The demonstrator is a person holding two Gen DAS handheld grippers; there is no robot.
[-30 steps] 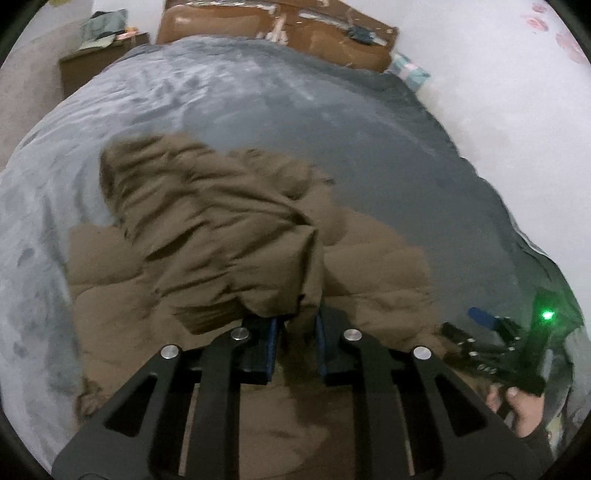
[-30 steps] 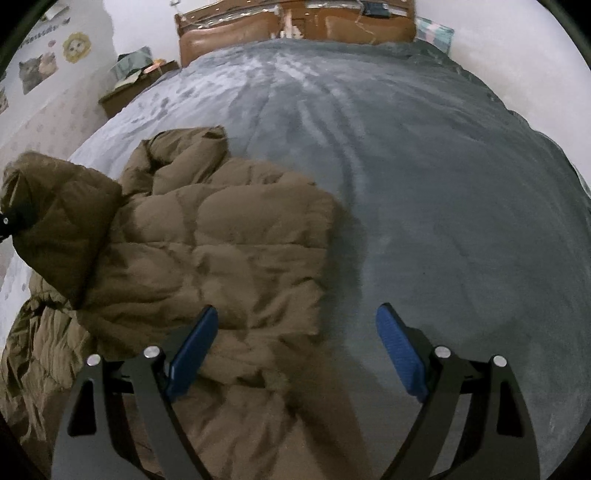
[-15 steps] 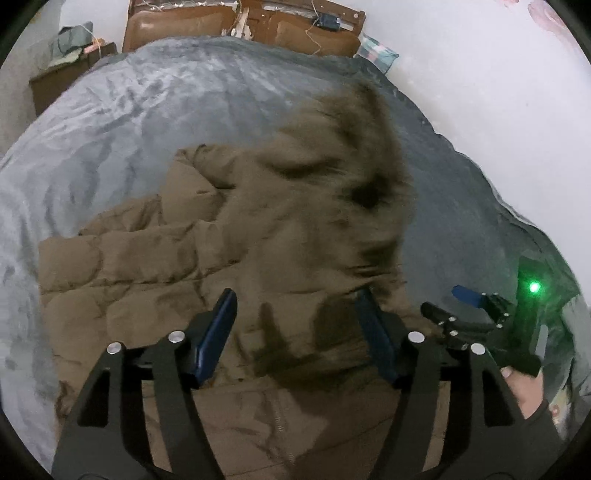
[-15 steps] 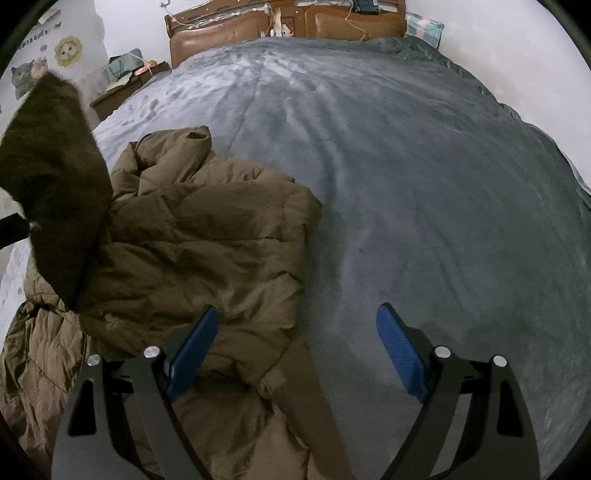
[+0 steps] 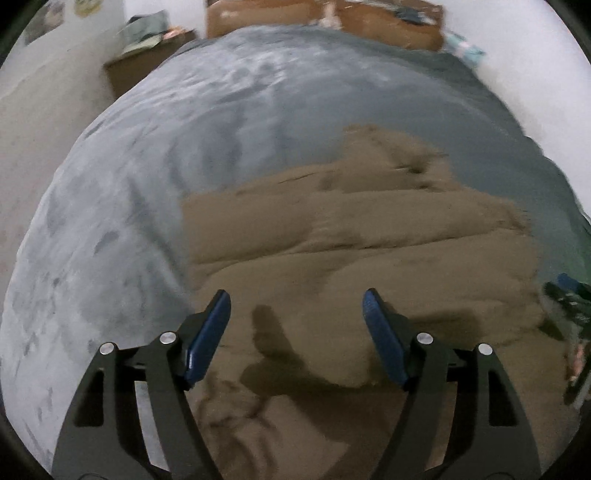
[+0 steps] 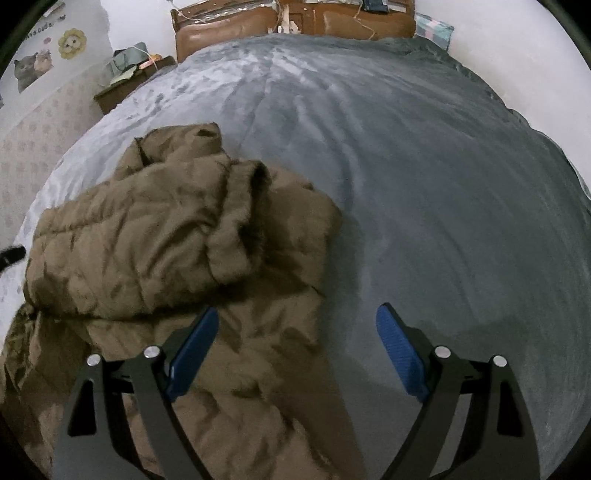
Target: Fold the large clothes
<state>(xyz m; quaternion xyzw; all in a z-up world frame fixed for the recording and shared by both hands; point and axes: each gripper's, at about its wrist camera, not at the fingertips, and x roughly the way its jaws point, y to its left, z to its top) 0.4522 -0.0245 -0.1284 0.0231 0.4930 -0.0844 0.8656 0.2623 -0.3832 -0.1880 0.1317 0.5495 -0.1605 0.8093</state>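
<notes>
1. On a grey-covered bed (image 6: 424,177), a brown quilted coat (image 6: 155,240) lies partly folded toward the left side, its furry hood (image 6: 240,221) flopped over the body.
2. The left tongs (image 5: 297,332), which have just been opening, stand spread above the coat with nothing between the blue pads (image 5: 207,339).
3. The right tongs (image 6: 297,354) hang wide apart and empty over the coat's lower edge and the bedcover.
4. A brown headboard (image 6: 295,18) closes the far end.

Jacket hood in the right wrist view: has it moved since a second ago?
Yes. The hood was raised at the frame's left edge; it now lies flopped rightward over the jacket, towards the bare blanket.
</notes>
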